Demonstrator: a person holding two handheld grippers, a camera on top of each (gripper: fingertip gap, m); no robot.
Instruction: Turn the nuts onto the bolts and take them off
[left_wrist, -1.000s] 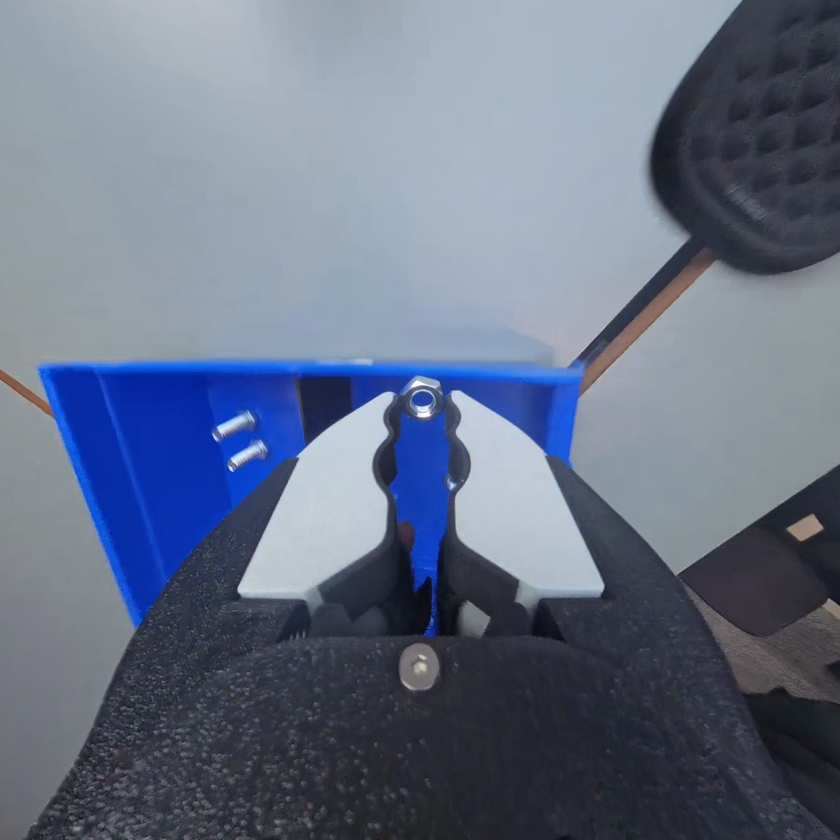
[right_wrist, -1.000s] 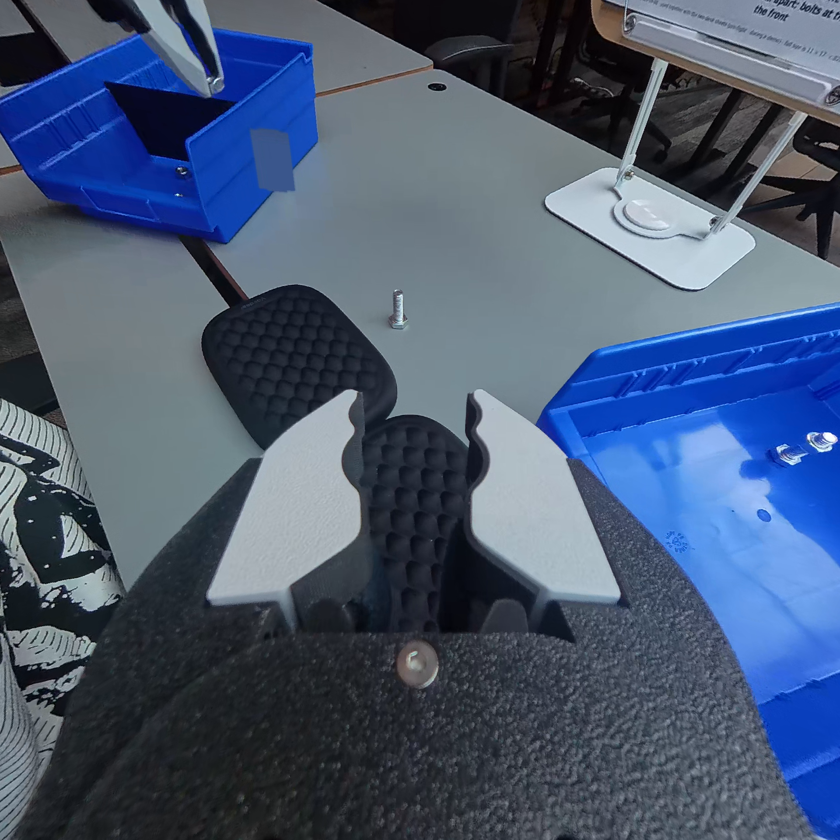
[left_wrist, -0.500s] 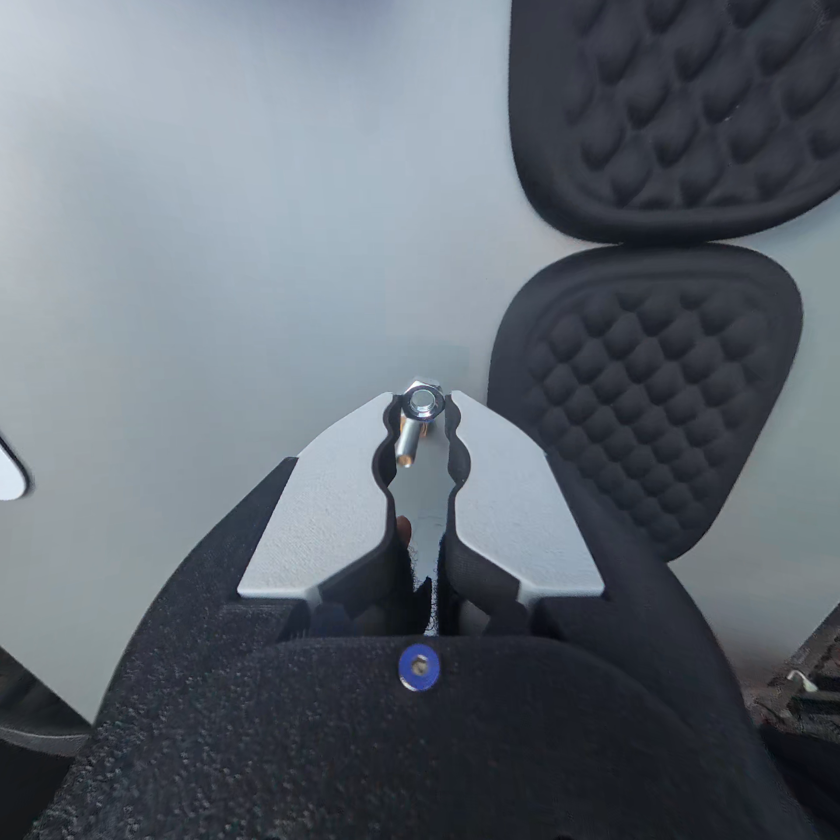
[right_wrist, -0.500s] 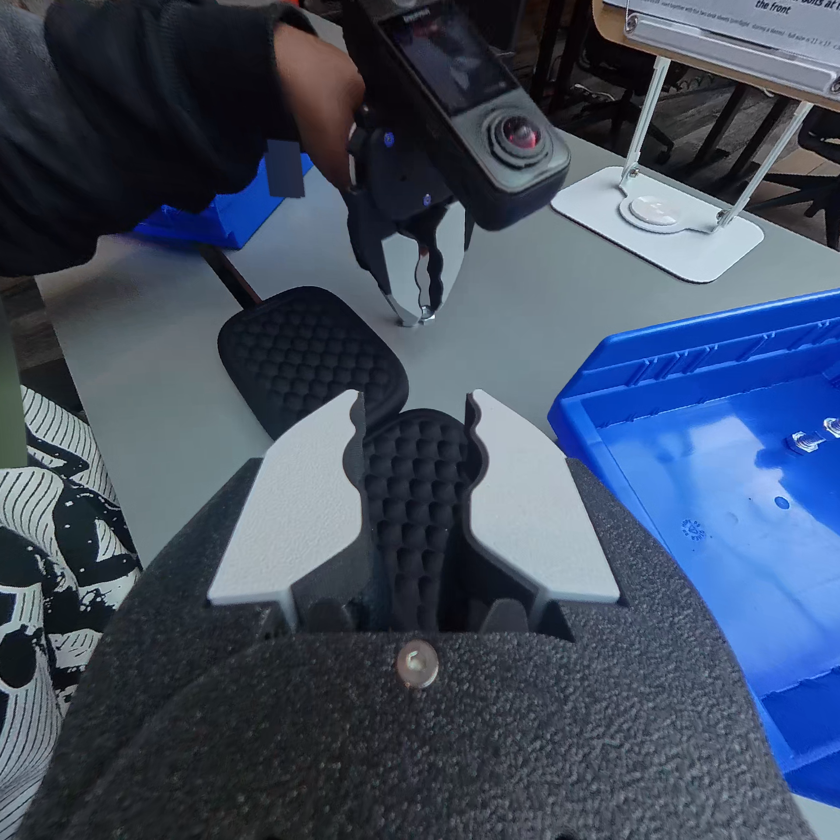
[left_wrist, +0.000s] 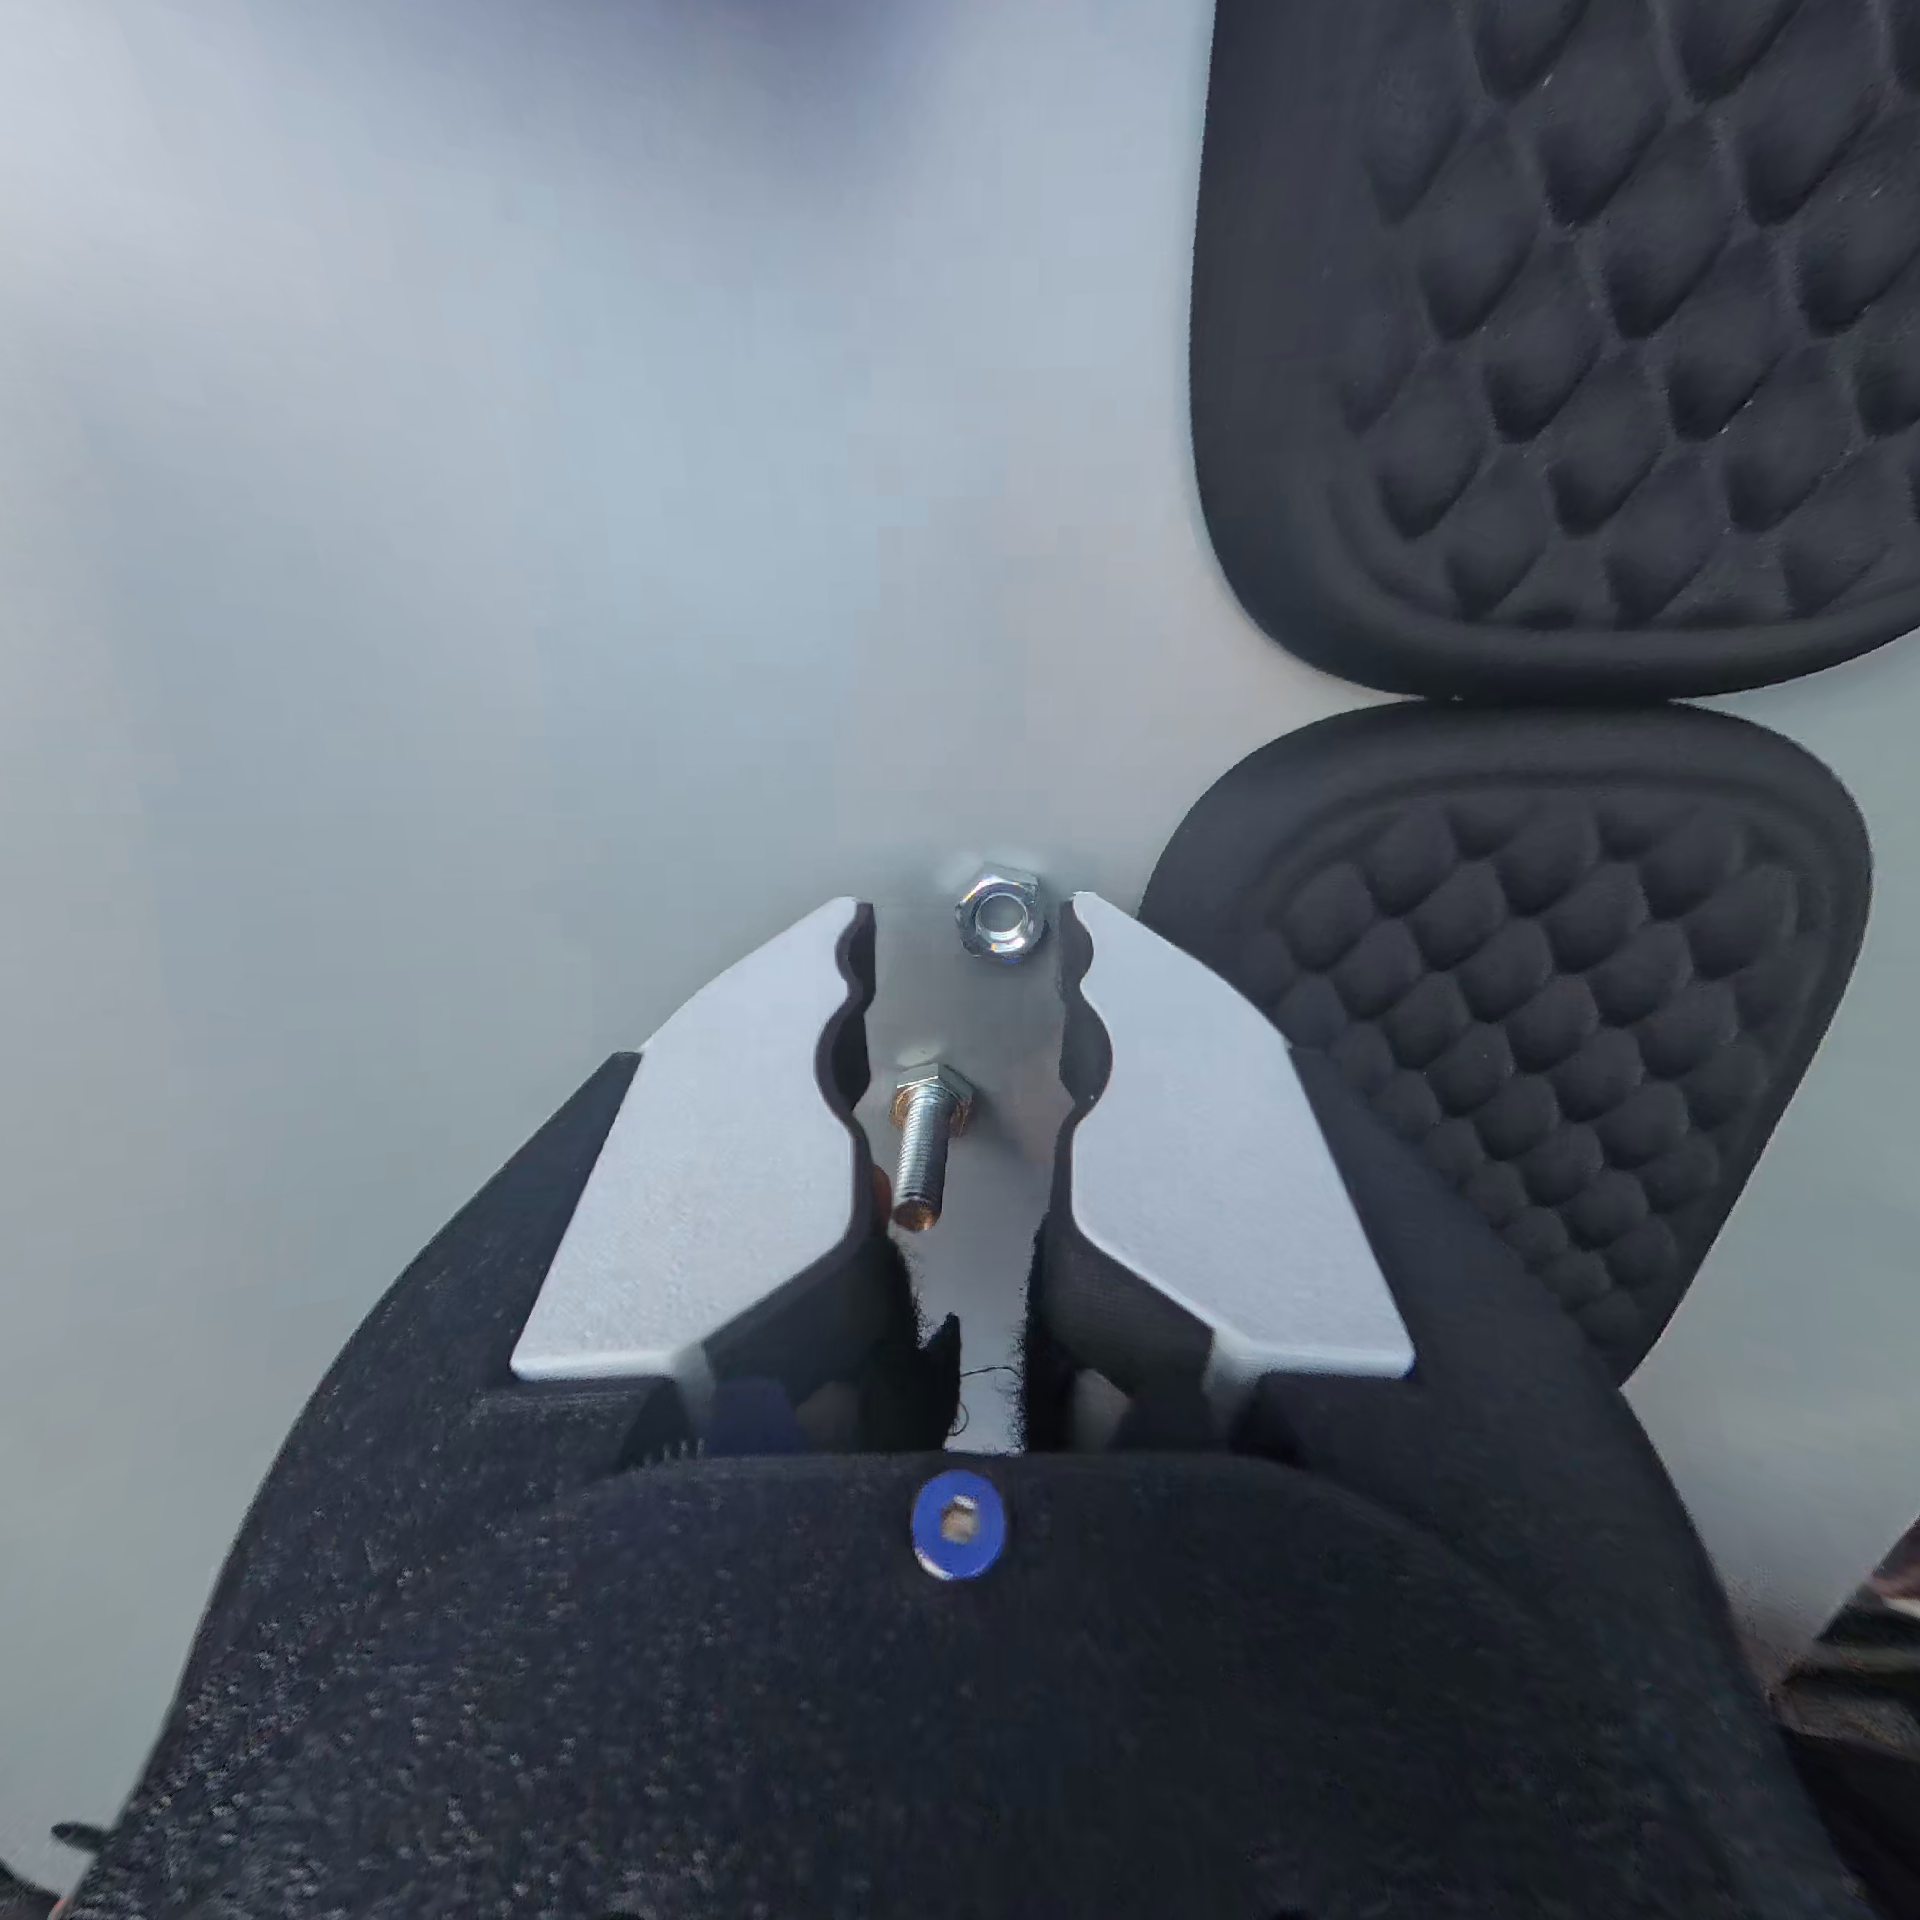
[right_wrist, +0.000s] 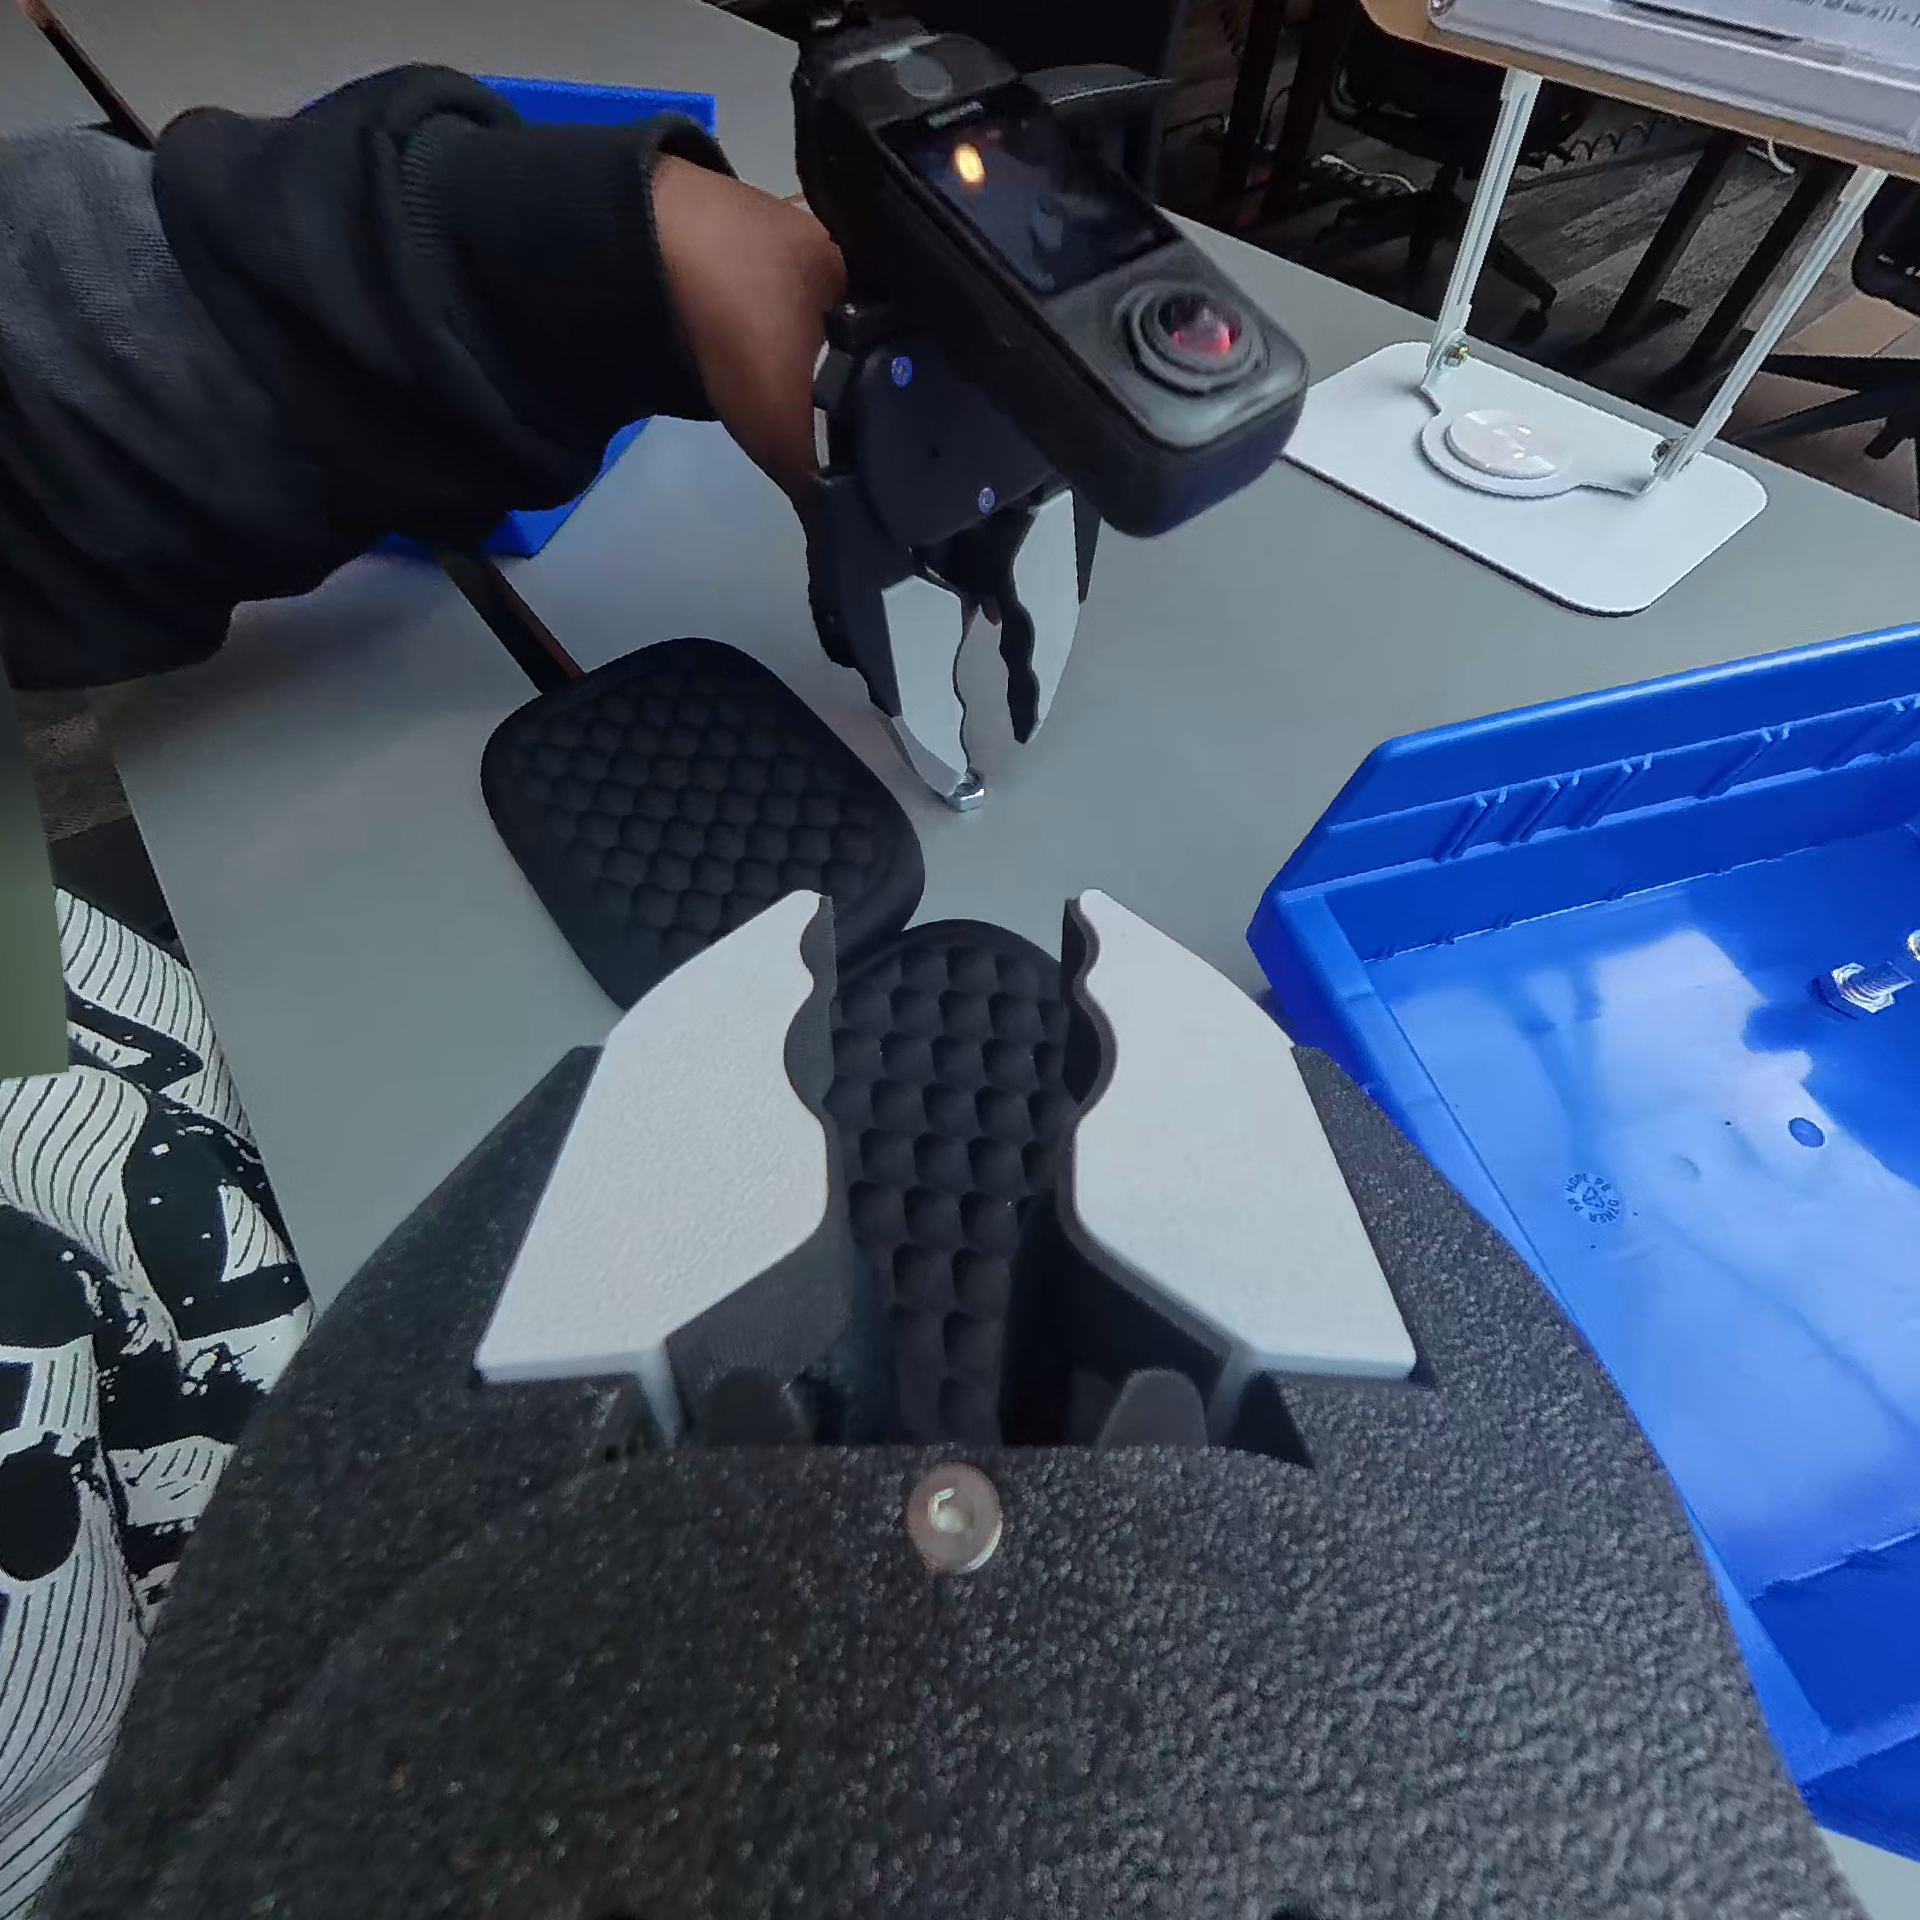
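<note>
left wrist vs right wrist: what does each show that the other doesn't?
Left wrist only: the bolt standing head-down between the open left gripper's fingers. Right wrist only: the blue bin holding an assembled bolt and nut, a white stand, the open right gripper. Both: nut, black pads, grey table.

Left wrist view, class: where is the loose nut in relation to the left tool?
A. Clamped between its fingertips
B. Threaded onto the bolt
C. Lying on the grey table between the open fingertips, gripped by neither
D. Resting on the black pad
C: the nut lies flat on the grey table in the gap of the open left tool, with clear space on each side, apart from the bolt.
</note>
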